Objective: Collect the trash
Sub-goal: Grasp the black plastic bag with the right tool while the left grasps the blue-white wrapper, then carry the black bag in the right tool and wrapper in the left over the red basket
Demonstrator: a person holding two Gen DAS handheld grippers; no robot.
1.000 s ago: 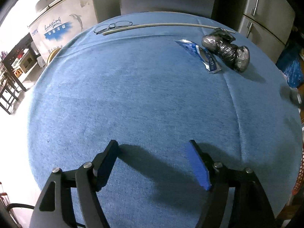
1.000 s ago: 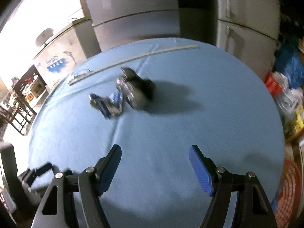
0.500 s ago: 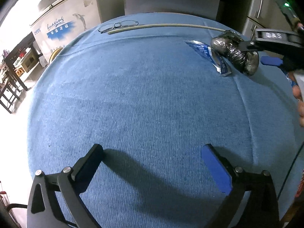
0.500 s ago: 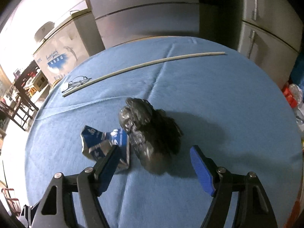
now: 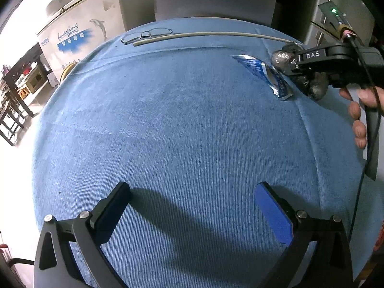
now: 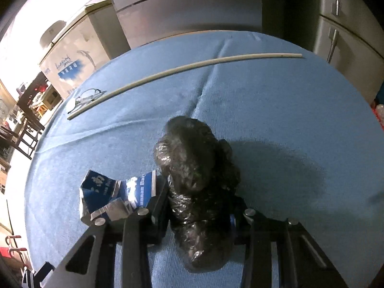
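A crumpled black plastic bag lies on the blue tablecloth. My right gripper is shut on the bag, its fingers pressing both sides. A flattened blue-and-silver wrapper lies just left of the bag, touching the left finger. In the left wrist view the bag and wrapper are at the far right, with the right gripper over the bag. My left gripper is open and empty, low over the near part of the cloth.
A long pale rod and a pair of glasses lie near the table's far edge. Grey cabinets and a white chest freezer stand behind. A dark chair is at left.
My right gripper moved forward onto the black bag and closed on it. My left gripper opened wider and stayed low over the cloth.
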